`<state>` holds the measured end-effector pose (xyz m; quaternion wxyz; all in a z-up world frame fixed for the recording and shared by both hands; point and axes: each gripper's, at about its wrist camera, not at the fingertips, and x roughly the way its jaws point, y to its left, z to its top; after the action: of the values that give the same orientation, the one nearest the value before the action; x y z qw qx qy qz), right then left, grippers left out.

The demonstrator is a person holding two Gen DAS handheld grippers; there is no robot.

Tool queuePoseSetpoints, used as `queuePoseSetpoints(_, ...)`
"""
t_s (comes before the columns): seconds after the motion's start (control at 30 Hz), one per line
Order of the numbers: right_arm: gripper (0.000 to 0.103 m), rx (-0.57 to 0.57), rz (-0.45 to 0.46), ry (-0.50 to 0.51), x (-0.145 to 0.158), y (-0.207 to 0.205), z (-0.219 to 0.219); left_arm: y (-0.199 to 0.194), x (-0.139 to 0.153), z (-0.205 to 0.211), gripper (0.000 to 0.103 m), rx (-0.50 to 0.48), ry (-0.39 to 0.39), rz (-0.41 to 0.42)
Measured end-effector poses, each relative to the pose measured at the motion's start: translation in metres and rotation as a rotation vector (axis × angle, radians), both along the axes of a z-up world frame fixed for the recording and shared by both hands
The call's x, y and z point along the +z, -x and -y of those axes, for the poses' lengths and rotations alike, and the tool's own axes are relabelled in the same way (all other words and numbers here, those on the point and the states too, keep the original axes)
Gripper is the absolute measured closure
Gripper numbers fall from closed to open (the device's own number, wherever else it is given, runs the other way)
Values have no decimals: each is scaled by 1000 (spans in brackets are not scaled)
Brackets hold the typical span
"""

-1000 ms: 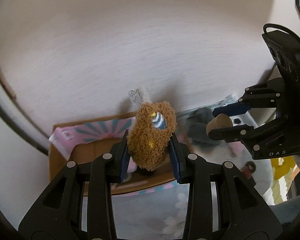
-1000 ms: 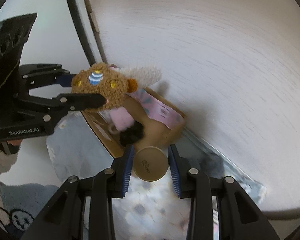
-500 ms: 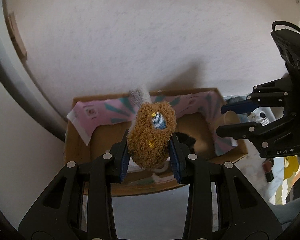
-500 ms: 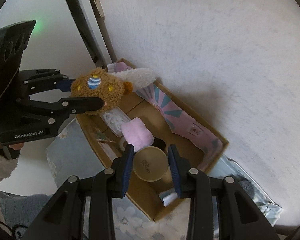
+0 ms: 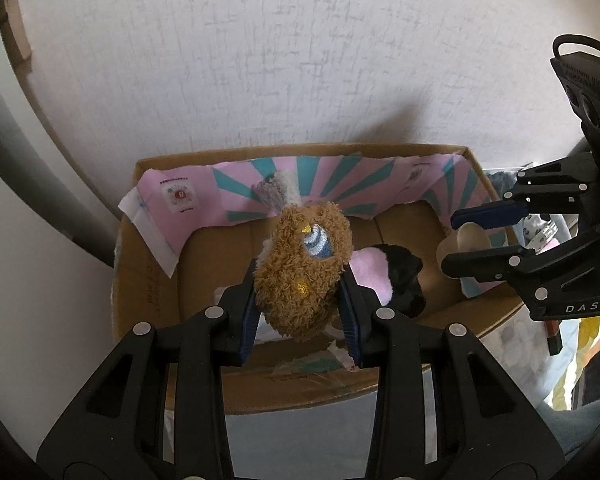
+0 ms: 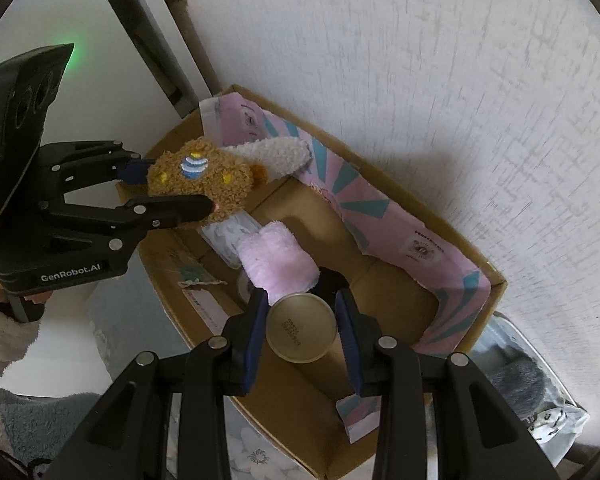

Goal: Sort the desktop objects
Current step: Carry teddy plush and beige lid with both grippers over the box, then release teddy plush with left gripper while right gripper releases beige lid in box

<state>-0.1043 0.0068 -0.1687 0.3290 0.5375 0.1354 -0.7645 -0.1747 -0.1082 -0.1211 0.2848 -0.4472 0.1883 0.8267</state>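
Brown plush toy (image 5: 303, 271) pinched between the blue pads of the left gripper (image 5: 300, 312), hanging above the cardboard box (image 5: 148, 280) just ahead, apparently for dropping inside. Tan round container (image 6: 301, 328) clamped likewise in the right gripper (image 6: 302, 340), base toward the camera, also poised over the box's open top. Below and beyond both sets of fingers: pink-and-teal paper liner (image 6: 384, 216) against the far wall, a pink fuzzy item (image 6: 278, 262), something black (image 5: 402, 276), a clear packet (image 6: 226, 240). Beside the box, right of the right gripper, a grey furry thing (image 6: 516, 384) in plastic wrap.
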Motion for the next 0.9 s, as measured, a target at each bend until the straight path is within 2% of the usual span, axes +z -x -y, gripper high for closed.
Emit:
queuePoseSetpoints(0.1, 71, -3, 11, -2, -5, 2, 2, 2, -2, 1, 71, 7, 7, 6)
queuePoseSetpoints(0.2, 71, -2, 25, -3, -8, 3, 3, 2, -3, -1, 62, 0, 15, 31)
queuePoseSetpoints(0.23, 70, -1, 32, -2, -9, 3, 4, 2, -4, -2, 51, -13, 16, 47)
queuePoseSetpoints(0.27, 70, -3, 40, -2, -10, 4, 4, 1, -5, -4, 29, -21, 19, 58)
queuePoseSetpoints(0.3, 61, -7, 43, 1, -10, 4, 4, 0, -5, -7, 15, -17, 37, 51)
queuePoseSetpoints(0.33, 47, -13, 44, 8, -10, 5, 4, -2, -5, -8, 0, -6, 56, 28)
queuePoseSetpoints(0.37, 34, -16, 47, 15, -10, 5, 4, -4, -4, -8, 0, 9, 74, -8)
queuePoseSetpoints(0.43, 22, -22, 46, 21, -8, 5, 3, -4, -2, -7, 0, 5, 76, -9)
queuePoseSetpoints(0.77, 19, -41, 10, -2, 1, -3, -5, -8, 5, -2, 0, 57, 126, -36)
queuePoseSetpoints(0.8, 18, -38, 4, -4, 3, -5, -5, -8, 7, -1, 0, 57, 117, -31)
queuePoseSetpoints(0.87, 6, -34, -29, -11, 6, -8, -5, -11, 11, 0, 0, 66, 103, -34)
queuePoseSetpoints(0.9, 4, -33, -52, -15, 8, -10, -5, -12, 13, 1, 0, 73, 101, -36)
